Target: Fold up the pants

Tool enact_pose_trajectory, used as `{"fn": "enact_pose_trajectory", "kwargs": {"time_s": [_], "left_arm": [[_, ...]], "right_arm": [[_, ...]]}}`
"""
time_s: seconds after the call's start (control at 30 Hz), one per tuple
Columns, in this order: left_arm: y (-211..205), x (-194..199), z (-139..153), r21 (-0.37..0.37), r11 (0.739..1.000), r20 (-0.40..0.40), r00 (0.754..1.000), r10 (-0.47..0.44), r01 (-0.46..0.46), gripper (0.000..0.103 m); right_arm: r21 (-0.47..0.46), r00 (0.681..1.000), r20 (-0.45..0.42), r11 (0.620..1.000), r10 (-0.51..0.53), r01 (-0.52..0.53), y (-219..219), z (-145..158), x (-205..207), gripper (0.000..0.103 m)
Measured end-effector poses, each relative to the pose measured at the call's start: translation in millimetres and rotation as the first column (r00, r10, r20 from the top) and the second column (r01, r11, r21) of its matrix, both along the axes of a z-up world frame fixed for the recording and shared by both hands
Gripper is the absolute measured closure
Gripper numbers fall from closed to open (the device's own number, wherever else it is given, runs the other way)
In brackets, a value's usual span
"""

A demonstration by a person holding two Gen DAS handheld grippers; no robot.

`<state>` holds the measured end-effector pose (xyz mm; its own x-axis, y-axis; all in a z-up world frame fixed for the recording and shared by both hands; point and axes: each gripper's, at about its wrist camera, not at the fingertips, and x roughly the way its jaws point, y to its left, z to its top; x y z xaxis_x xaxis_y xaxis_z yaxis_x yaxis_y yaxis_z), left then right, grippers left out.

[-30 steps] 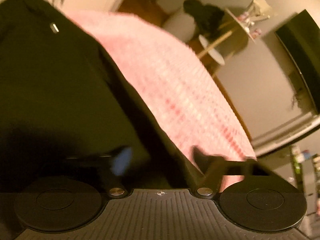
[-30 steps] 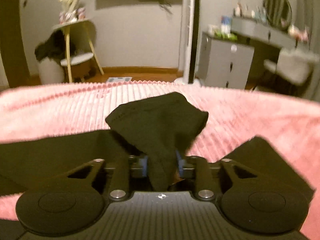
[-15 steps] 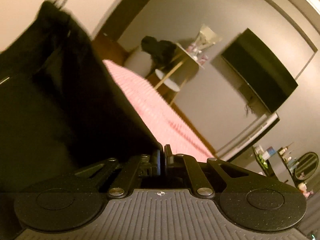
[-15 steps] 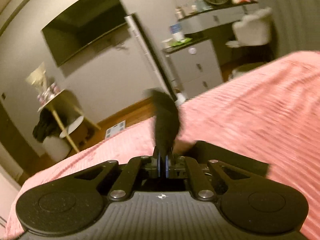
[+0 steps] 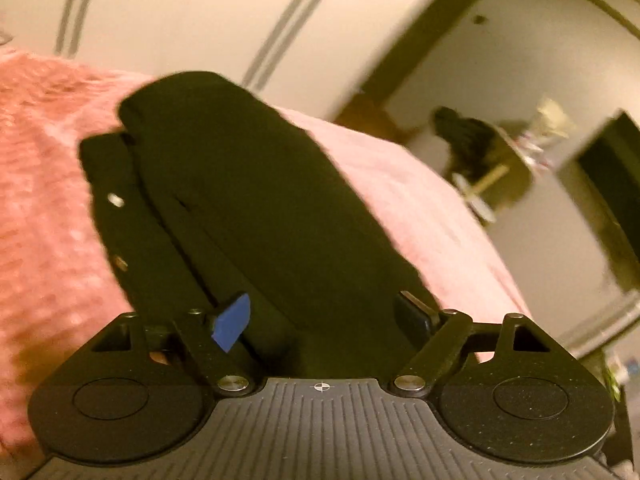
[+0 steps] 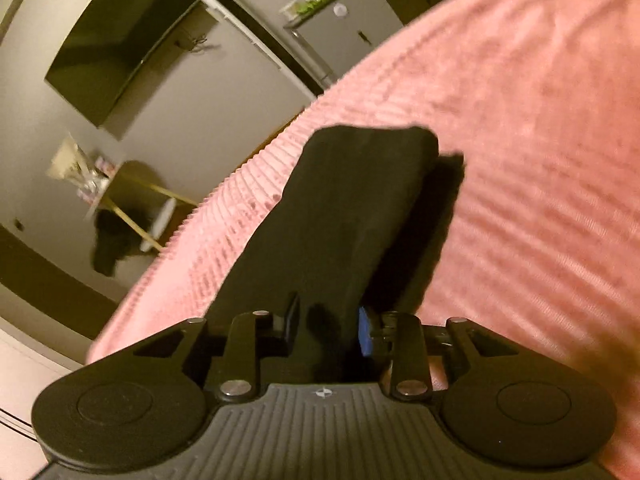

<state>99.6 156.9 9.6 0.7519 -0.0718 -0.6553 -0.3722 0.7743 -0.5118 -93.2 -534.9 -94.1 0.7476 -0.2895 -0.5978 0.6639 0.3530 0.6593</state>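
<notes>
The black pants (image 5: 248, 208) lie folded over on the pink ribbed bedspread (image 5: 48, 240), with metal buttons showing on the lower layer at the left. My left gripper (image 5: 324, 316) is open wide, its fingers on either side of the folded cloth's near end. In the right wrist view the folded pants (image 6: 344, 216) run away from me as a long strip. My right gripper (image 6: 328, 328) is open part way, with the near end of the cloth lying loose between its fingers.
The bedspread (image 6: 520, 160) fills the right of the right wrist view. Beyond the bed stand a wall TV (image 6: 116, 48), a side table with dark clothes (image 6: 116, 236), a grey dresser (image 6: 344, 36) and a doorway (image 5: 400, 60).
Half a second ago both grippers were shut on the pants and held them up. Now the fold is laid on the bed and both grippers have opened.
</notes>
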Motion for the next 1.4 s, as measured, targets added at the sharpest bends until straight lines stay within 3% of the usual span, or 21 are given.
{"fn": "enact_pose_trajectory", "kwargs": {"time_s": [0.17,0.27,0.4,0.43,0.5,0.57,0.67,0.77,0.83,0.97,1.07,1.1,1.17,1.23,1.27,1.33,1.37,1.4], "left_arm": [[33.4,32.2,-22.8,-0.076,0.991,-0.099,0.990,0.098,-0.106,0.018],[47.5,32.1,-34.3,-0.121,0.982,-0.098,0.986,0.132,-0.143,0.020],[51.4,43.5,-49.0,-0.162,0.980,-0.062,0.993,0.104,-0.112,0.022],[53.8,48.5,-54.6,-0.163,0.980,-0.055,0.993,0.107,-0.115,0.027],[56.8,51.9,-59.9,-0.156,0.978,-0.067,0.989,0.133,-0.142,0.056],[60.0,47.0,-64.3,-0.168,0.970,-0.088,0.983,0.162,-0.175,0.077],[74.8,36.4,-69.6,-0.245,0.947,-0.096,0.977,0.191,-0.209,0.091],[75.7,23.3,-61.7,-0.257,0.944,-0.077,0.978,0.194,-0.207,0.096],[76.7,11.0,-50.8,-0.277,0.944,-0.022,0.983,0.184,-0.182,0.097],[76.9,-14.2,-13.5,-0.325,0.941,0.105,0.985,0.137,-0.096,0.098],[79.2,-34.7,6.0,-0.291,0.955,0.139,0.985,0.101,-0.057,0.100],[79.4,-35.3,7.0,-0.249,0.968,0.119,0.990,0.076,-0.044,0.099],[77.5,-24.1,0.3,-0.146,0.989,0.002,0.999,0.032,-0.031,0.094],[80.6,-21.7,-10.1,-0.109,0.989,-0.132,0.988,0.081,-0.096,0.094],[83.7,-25.2,-10.1,-0.084,0.985,-0.159,0.978,0.138,-0.153,0.091],[83.8,-37.6,2.6,0.011,0.971,-0.124,0.963,0.239,-0.239,0.070],[79.0,-38.3,10.5,0.064,0.972,-0.089,0.968,0.233,-0.228,0.054],[69.1,-38.4,18.4,0.130,0.976,-0.062,0.981,0.185,-0.176,0.046]], "right_arm": [[0.068,0.997,0.057,0.996,0.046,-0.049,-5.8,-13.6,-1.5,0.074],[0.077,0.996,0.061,0.994,0.070,-0.074,-6.6,-16.3,-2.6,0.075],[0.166,0.995,0.087,0.984,0.044,-0.058,-16.6,-23.7,-2.4,0.075],[0.185,0.995,0.094,0.981,0.035,-0.052,-19.4,-25.0,-2.2,0.075],[0.213,0.994,0.112,0.976,0.015,-0.039,-20.7,-27.7,-3.2,0.076],[0.213,0.993,0.119,0.977,0.002,-0.027,-21.8,-28.8,-3.9,0.079],[0.199,0.994,0.104,0.980,-0.017,-0.004,-23.4,-25.7,-1.7,0.089],[0.165,0.996,0.088,0.986,-0.015,0.000,-27.8,-17.5,5.8,0.099],[0.115,0.997,0.073,0.993,0.011,-0.019,-29.0,-4.2,12.2,0.099],[-0.080,0.997,0.075,0.997,0.025,-0.018,-20.4,33.5,13.7,0.100],[-0.160,0.997,0.074,0.987,-0.013,0.025,-16.5,45.5,8.2,0.100],[-0.172,0.998,0.056,0.985,-0.017,0.027,-16.7,44.0,7.5,0.099],[-0.220,0.999,-0.054,0.975,-0.002,-0.010,-15.1,37.3,14.3,0.097],[-0.240,0.977,-0.215,0.969,0.007,-0.059,-12.4,31.0,23.1,0.092],[-0.254,0.967,-0.255,0.965,-0.009,-0.058,-9.6,31.3,24.7,0.085],[-0.321,0.946,-0.315,0.947,-0.079,-0.028,-1.6,36.4,19.5,0.075],[-0.349,0.941,-0.324,0.937,-0.104,-0.017,3.1,40.0,16.9,0.073],[-0.372,0.937,-0.328,0.928,-0.120,-0.011,8.8,43.8,17.2,0.073]]}}
